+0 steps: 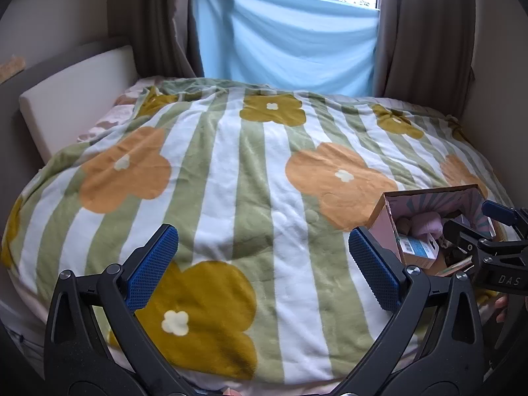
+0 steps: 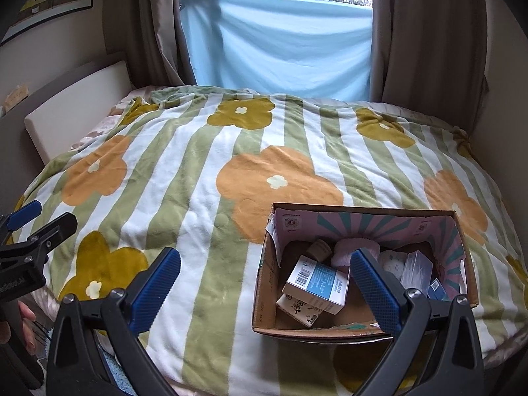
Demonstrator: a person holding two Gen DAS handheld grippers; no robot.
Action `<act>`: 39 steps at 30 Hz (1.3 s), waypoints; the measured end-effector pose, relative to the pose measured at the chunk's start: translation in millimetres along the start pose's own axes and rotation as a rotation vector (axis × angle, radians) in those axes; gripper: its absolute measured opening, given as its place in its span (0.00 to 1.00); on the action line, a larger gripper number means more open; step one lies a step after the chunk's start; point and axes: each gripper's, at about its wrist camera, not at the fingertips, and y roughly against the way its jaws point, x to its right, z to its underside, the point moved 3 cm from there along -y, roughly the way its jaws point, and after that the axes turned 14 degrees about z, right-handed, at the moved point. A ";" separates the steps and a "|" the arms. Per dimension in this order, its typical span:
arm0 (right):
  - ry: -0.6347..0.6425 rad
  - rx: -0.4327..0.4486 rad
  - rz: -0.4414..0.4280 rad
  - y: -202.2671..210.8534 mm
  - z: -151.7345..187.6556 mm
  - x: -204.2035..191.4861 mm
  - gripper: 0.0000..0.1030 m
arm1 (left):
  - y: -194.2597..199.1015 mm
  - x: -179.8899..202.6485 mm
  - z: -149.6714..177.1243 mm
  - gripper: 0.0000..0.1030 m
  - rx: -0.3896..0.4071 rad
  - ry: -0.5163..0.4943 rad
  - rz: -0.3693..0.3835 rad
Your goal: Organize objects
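An open cardboard box (image 2: 264, 283) sits on the flowered blanket (image 2: 204, 198) at the bed's near right. Inside lie a white and blue carton (image 2: 316, 283), a patterned packet (image 2: 297, 310), a pink fluffy item (image 2: 346, 247), a clear plastic case (image 2: 417, 269) and other small items. My right gripper (image 2: 264, 290) is open and empty, its right finger over the box's near edge. My left gripper (image 1: 264, 264) is open and empty above the blanket, left of the box (image 1: 389, 221). Each gripper shows in the other's view, the right (image 1: 488, 231) and the left (image 2: 36, 227).
The bed fills the room, with a white headboard cushion (image 2: 76, 105) at the left, walls on both sides, and brown curtains (image 2: 429, 33) and a blue sheet (image 2: 280, 43) over the window behind.
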 end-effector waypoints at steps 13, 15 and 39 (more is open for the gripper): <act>-0.009 0.007 0.014 -0.9 -0.1 3.4 0.99 | -3.4 5.9 0.5 1.00 -0.006 -0.008 0.002; -0.006 0.008 0.018 -1.2 -0.3 3.3 0.99 | -2.9 6.4 0.8 1.00 -0.003 -0.007 0.004; -0.009 0.007 0.029 -1.2 -0.7 6.7 0.99 | -1.4 8.9 1.2 1.00 -0.002 -0.002 0.007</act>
